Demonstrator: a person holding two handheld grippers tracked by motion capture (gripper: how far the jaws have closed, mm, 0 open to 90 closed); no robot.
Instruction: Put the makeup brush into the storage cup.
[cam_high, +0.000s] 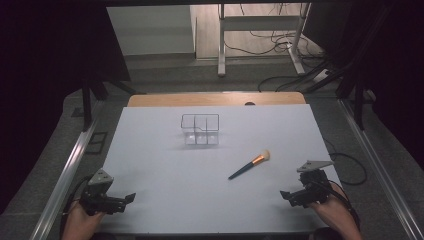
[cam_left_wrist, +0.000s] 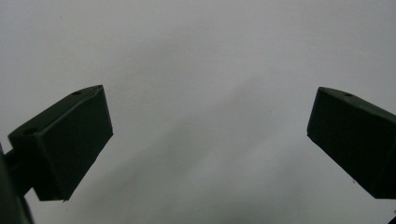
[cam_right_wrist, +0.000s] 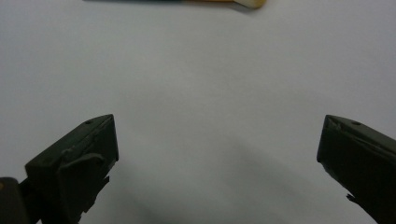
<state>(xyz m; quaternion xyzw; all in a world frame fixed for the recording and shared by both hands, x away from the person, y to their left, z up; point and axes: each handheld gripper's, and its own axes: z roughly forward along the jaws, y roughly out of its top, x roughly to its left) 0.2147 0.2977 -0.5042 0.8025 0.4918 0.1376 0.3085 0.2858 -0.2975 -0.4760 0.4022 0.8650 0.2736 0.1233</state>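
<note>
Grippers rest wide and empty at the bench's (cam_high: 165, 165) near corners: left gripper (cam_high: 131, 198), right gripper (cam_high: 285, 194) nearest the makeup brush (cam_high: 250, 164), likely bound for the clear organizer (cam_high: 200, 129).

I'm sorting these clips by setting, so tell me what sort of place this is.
Most likely a lab or workshop rigged for recording handling tasks. A white work table stands between metal rails, loose cables run over the floor behind it, and a second metal-framed desk stands beyond.
</note>
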